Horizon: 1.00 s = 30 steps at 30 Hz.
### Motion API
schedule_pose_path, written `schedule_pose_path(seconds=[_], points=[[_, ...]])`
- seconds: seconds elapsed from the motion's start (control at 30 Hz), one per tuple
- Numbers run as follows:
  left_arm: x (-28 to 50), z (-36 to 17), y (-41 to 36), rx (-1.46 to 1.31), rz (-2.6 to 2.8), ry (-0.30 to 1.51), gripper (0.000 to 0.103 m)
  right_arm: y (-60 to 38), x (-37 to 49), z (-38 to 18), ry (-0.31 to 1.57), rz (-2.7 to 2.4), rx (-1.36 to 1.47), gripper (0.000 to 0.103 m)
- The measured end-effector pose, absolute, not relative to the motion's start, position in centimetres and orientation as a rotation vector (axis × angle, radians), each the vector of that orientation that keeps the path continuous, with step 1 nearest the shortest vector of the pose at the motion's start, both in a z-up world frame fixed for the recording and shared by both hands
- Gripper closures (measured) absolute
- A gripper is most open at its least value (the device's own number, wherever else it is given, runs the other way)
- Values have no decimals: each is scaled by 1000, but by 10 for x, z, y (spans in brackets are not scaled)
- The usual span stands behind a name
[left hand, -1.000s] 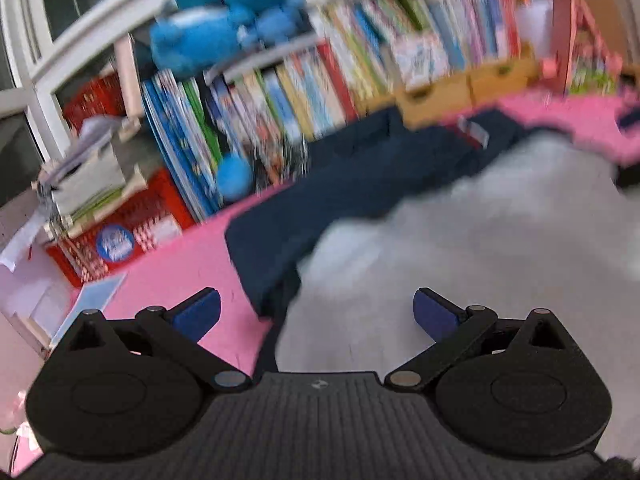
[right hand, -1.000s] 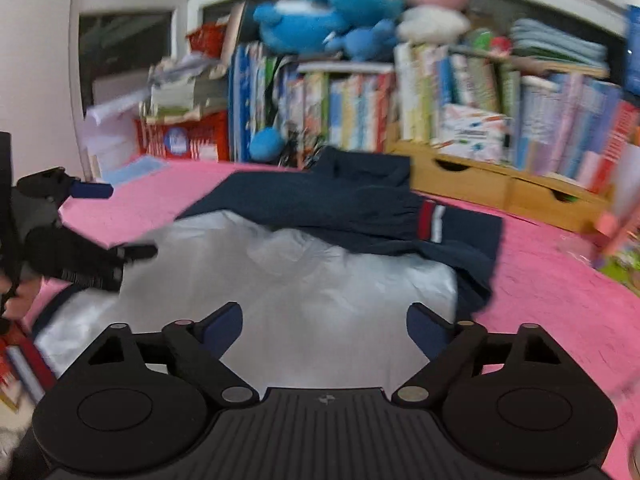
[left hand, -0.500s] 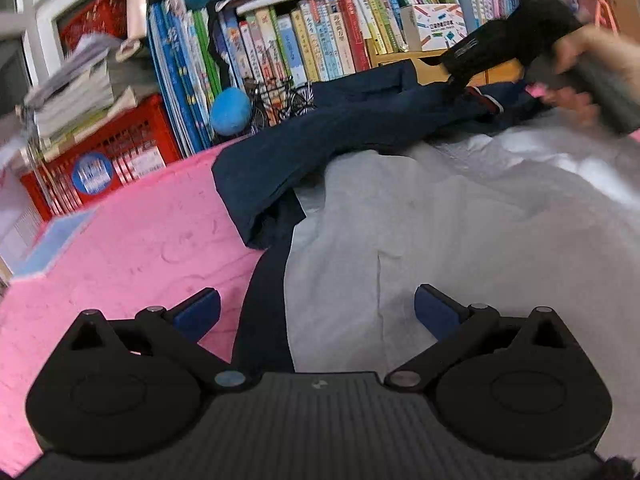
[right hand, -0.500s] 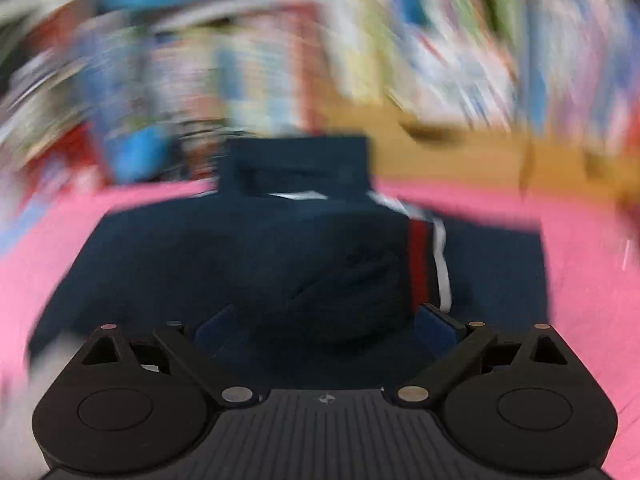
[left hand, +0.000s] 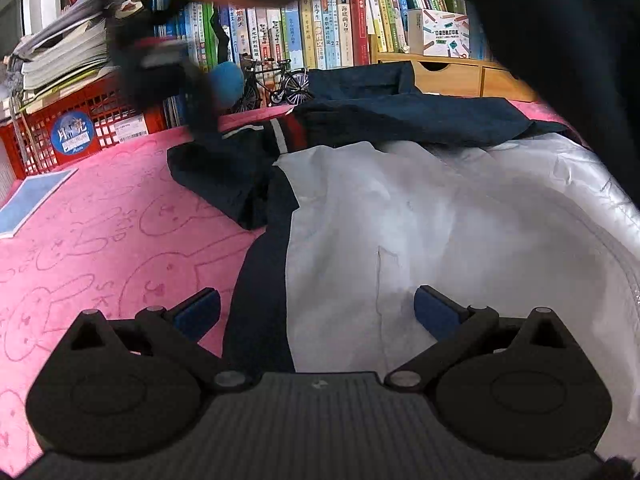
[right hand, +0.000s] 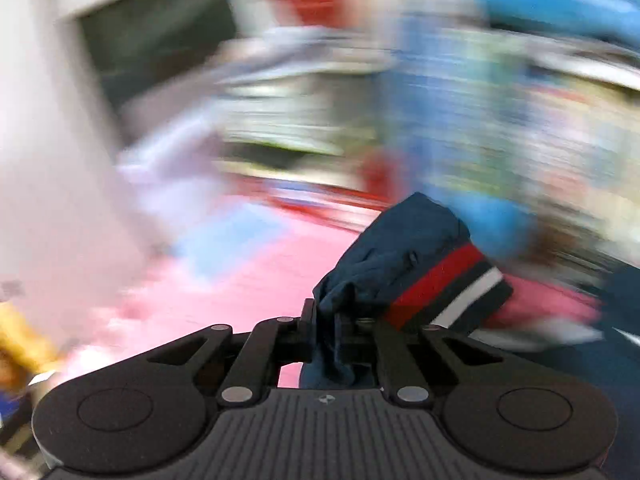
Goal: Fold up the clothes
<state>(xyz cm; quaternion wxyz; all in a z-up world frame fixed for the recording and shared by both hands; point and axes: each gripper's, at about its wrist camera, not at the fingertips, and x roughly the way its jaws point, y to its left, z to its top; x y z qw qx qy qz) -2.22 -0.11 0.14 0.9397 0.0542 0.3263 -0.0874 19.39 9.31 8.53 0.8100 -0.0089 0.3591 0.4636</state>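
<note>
A navy jacket with a silver-white lining point(left hand: 420, 216) lies opened out on the pink blanket point(left hand: 100, 232). One navy sleeve with a red and white striped cuff point(left hand: 286, 136) is folded over to the left. My left gripper point(left hand: 316, 312) is open and empty, low over the jacket's navy front edge. My right gripper point(right hand: 344, 328) is shut on the sleeve cuff point(right hand: 436, 288) and holds it above the blanket; its view is badly blurred. In the left wrist view the right gripper point(left hand: 160, 76) is a dark blur at the upper left.
A row of books point(left hand: 320, 24) stands at the back, with a small model bicycle point(left hand: 276, 80) and a blue ball point(left hand: 228, 80). A red crate point(left hand: 80, 124) with stacked papers is at the back left. Wooden drawers point(left hand: 448, 76) are at the back right.
My right gripper has shut on the striped sleeve cuff and swung it fast to the left across the jacket. My left gripper has stayed open and low over the jacket's edge.
</note>
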Motion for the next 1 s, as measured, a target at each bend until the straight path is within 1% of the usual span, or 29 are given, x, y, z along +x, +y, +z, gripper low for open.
schedule_pose_path(seconds=[0.03,0.07,0.1,0.13,0.2,0.23,0.37,0.47,0.6,0.63,0.67,0.7,0.73,0.77,0.83,0.9,1.0], points=[[-22,1,1,100,-180,669,0,112,188,90,750,1050,-27,70],[-21,1,2,90,-182,673,0,128,181,94,732,1102,-35,55],[-21,1,4,80,-185,677,0,133,175,95,701,1105,-65,20],[-20,1,5,71,-189,681,0,137,169,95,667,1098,-99,4],[-19,0,6,62,-194,685,0,124,163,88,588,1025,-206,3],[-19,0,7,58,-197,687,0,113,165,81,582,970,-248,3],[-19,0,8,64,-196,687,0,31,197,42,684,658,-313,4],[-20,-1,8,70,-193,687,0,-35,210,4,715,467,-408,4],[-20,-1,7,83,-190,686,0,-84,204,-35,779,481,-382,3],[-20,-1,7,81,-190,686,0,-88,201,-41,784,510,-375,7],[-19,-1,7,78,-191,688,0,-90,196,-45,754,508,-386,14],[-19,-1,7,74,-192,689,0,-91,190,-49,718,501,-400,25],[-18,-1,8,69,-193,692,0,-95,189,-48,705,458,-395,60],[-18,-1,9,66,-194,693,0,-94,191,-42,701,393,-387,92],[-19,-1,10,64,-196,694,0,-117,193,-26,671,302,-334,94],[-18,-1,10,65,-196,694,0,-149,190,0,597,201,-285,95],[-18,-1,10,62,-198,696,0,-239,170,47,497,65,-200,95]])
